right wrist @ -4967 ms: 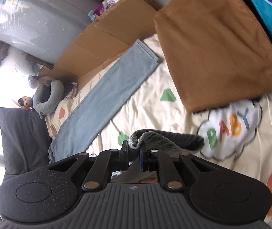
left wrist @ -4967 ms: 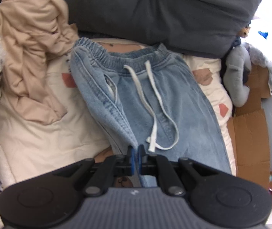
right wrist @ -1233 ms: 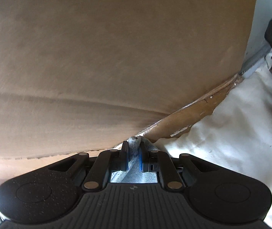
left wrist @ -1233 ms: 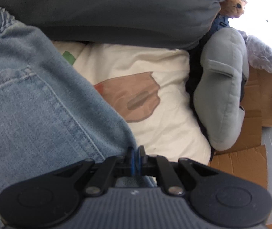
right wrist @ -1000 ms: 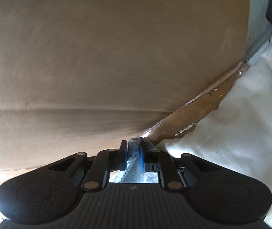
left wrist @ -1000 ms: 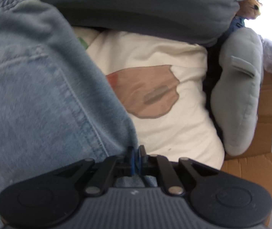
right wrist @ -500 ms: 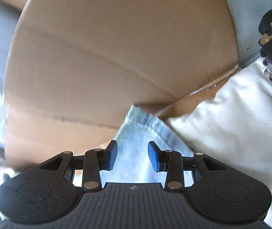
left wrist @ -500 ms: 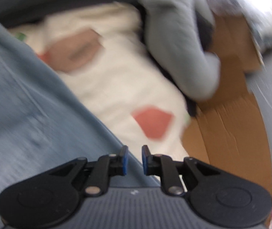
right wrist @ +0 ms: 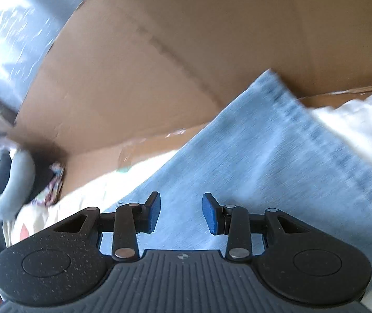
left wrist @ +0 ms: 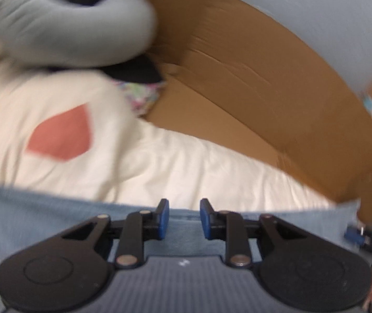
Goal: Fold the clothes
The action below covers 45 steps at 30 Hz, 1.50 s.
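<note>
One pair of light blue jeans (right wrist: 277, 161), soft and faded, flat on the cream sheet (left wrist: 186, 167) beside the brown cardboard (right wrist: 186, 52). Long way running from near the right gripper (right wrist: 180, 215) up to the stitched hem by the cardboard. Both left gripper (left wrist: 183, 217) and right gripper wide apart, holding nothing, just above the denim.

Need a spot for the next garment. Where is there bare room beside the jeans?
One bare patch: the cream sheet between the jeans and the cardboard, past the open left gripper. Crowded at the far left corner, where the grey pillow and patterned cloth pile up. The open right gripper is over denim.
</note>
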Each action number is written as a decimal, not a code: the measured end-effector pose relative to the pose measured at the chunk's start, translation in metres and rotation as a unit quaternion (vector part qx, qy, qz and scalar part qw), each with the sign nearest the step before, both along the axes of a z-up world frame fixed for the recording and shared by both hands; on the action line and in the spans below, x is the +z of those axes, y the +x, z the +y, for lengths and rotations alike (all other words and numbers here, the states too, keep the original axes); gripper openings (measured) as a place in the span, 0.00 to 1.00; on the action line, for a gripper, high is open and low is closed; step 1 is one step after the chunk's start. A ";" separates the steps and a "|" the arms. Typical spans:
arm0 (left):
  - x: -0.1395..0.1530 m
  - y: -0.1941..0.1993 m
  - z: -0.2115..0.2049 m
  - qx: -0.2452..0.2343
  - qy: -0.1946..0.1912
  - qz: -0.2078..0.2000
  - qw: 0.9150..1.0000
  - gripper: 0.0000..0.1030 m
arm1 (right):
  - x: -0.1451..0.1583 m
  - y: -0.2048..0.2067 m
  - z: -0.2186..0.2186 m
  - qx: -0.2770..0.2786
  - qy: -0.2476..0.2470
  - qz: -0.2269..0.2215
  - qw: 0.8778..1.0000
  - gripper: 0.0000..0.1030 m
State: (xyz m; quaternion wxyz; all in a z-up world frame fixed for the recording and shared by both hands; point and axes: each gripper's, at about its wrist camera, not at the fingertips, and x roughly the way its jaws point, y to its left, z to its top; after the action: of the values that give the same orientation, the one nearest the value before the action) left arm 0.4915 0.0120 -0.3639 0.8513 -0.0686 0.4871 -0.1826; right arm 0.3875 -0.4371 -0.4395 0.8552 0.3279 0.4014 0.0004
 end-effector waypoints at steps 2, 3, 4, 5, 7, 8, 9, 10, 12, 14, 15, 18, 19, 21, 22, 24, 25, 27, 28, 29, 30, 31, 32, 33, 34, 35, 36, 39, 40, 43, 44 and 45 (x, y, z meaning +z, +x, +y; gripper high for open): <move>-0.001 0.008 -0.018 -0.046 0.029 -0.005 0.999 0.39 | 0.000 0.005 0.015 0.019 -0.009 0.001 1.000 0.39; -0.002 0.007 -0.025 -0.069 0.041 -0.007 0.997 0.41 | 0.003 0.016 0.028 0.029 -0.017 0.003 0.999 0.39; -0.002 0.004 -0.033 -0.093 0.051 -0.008 0.994 0.41 | 0.007 0.026 0.041 0.039 -0.024 0.004 0.999 0.39; -0.004 0.004 -0.040 -0.114 0.061 -0.008 0.992 0.41 | 0.010 0.030 0.051 0.049 -0.034 0.005 0.998 0.39; -0.008 0.003 -0.052 -0.154 0.080 -0.009 0.985 0.41 | 0.015 0.029 0.060 0.073 -0.059 0.003 0.996 0.39; -0.011 0.001 -0.059 -0.172 0.088 -0.010 0.981 0.41 | 0.018 0.040 0.066 0.092 -0.075 0.001 0.993 0.39; -0.013 -0.001 -0.064 -0.190 0.095 -0.009 0.977 0.41 | 0.021 0.050 0.077 0.111 -0.091 -0.001 0.990 0.39; -0.015 -0.004 -0.069 -0.208 0.102 -0.008 0.973 0.41 | 0.023 0.056 0.090 0.127 -0.103 -0.003 0.987 0.39; -0.020 -0.007 -0.075 -0.241 0.120 -0.009 0.963 0.41 | 0.024 0.060 0.105 0.148 -0.116 -0.004 0.982 0.39; -0.025 -0.010 -0.079 -0.273 0.139 -0.015 0.952 0.40 | 0.024 0.061 0.112 0.160 -0.119 -0.003 0.980 0.39; -0.027 -0.010 -0.081 -0.283 0.148 -0.017 0.947 0.39 | 0.023 0.062 0.116 0.164 -0.119 -0.003 0.979 0.39; -0.031 -0.009 -0.084 -0.309 0.169 -0.022 0.936 0.34 | 0.021 0.063 0.125 0.181 -0.126 -0.005 0.975 0.39; -0.032 -0.009 -0.087 -0.321 0.178 -0.025 0.930 0.34 | 0.020 0.062 0.127 0.187 -0.128 -0.005 0.974 0.39; -0.035 -0.011 -0.092 -0.348 0.196 -0.033 0.916 0.34 | 0.022 0.066 0.134 0.205 -0.143 -0.011 0.968 0.39; -0.036 -0.012 -0.093 -0.358 0.203 -0.035 0.911 0.34 | 0.024 0.069 0.138 0.217 -0.154 -0.016 0.964 0.39; -0.039 -0.012 -0.094 -0.366 0.207 -0.035 0.907 0.34 | 0.029 0.076 0.146 0.245 -0.178 -0.026 0.953 0.42; -0.040 -0.012 -0.094 -0.368 0.207 -0.035 0.906 0.33 | 0.031 0.080 0.149 0.259 -0.190 -0.030 0.947 0.43; -0.039 -0.014 -0.094 -0.373 0.214 -0.042 0.902 0.20 | 0.034 0.087 0.154 0.288 -0.214 -0.034 0.933 0.43; -0.039 -0.015 -0.094 -0.375 0.219 -0.044 0.900 0.16 | 0.036 0.091 0.156 0.302 -0.225 -0.036 0.926 0.43; -0.038 -0.016 -0.095 -0.379 0.221 -0.043 0.897 0.08 | 0.037 0.094 0.158 0.316 -0.237 -0.038 0.918 0.43; -0.037 -0.017 -0.095 -0.384 0.222 -0.042 0.895 0.04 | 0.039 0.098 0.161 0.330 -0.248 -0.039 0.910 0.43; -0.037 -0.020 -0.095 -0.388 0.223 -0.042 0.893 0.04 | 0.041 0.102 0.163 0.344 -0.260 -0.041 0.901 0.43; -0.036 -0.023 -0.095 -0.392 0.226 -0.048 0.890 0.03 | 0.042 0.105 0.165 0.358 -0.271 -0.043 0.893 0.43; -0.035 -0.024 -0.094 -0.393 0.227 -0.053 0.890 0.03 | 0.044 0.109 0.167 0.372 -0.282 -0.045 0.883 0.43; -0.034 -0.025 -0.094 -0.393 0.226 -0.058 0.890 0.02 | 0.046 0.112 0.170 0.385 -0.293 -0.047 0.874 0.43; -0.032 -0.026 -0.092 -0.389 0.223 -0.062 0.892 0.02 | 0.047 0.116 0.172 0.398 -0.300 -0.048 0.866 0.43; -0.030 -0.025 -0.091 -0.385 0.220 -0.067 0.894 0.02 | 0.047 0.119 0.174 0.409 -0.300 -0.050 0.860 0.43; -0.025 -0.027 -0.089 -0.376 0.214 -0.085 0.898 0.02 | 0.043 0.128 0.183 0.444 -0.308 -0.049 0.840 0.43; -0.024 -0.028 -0.089 -0.374 0.214 -0.089 0.898 0.02 | 0.042 0.131 0.186 0.458 -0.311 -0.046 0.831 0.43; -0.023 -0.029 -0.090 -0.369 0.216 -0.097 0.899 0.02 | 0.035 0.136 0.194 0.495 -0.321 -0.031 0.807 0.41; -0.023 -0.029 -0.091 -0.367 0.217 -0.098 0.899 0.02 | 0.033 0.138 0.196 0.503 -0.325 -0.027 0.800 0.31; -0.023 -0.028 -0.091 -0.366 0.217 -0.098 0.900 0.02 | 0.032 0.139 0.197 0.504 -0.329 -0.025 0.798 0.23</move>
State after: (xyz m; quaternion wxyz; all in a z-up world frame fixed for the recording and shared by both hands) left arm 0.4636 -0.0791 -0.3873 0.7619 0.3193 0.4192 -0.3765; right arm 0.5263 -0.2398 -0.4079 0.8004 -0.2216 0.4645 0.3072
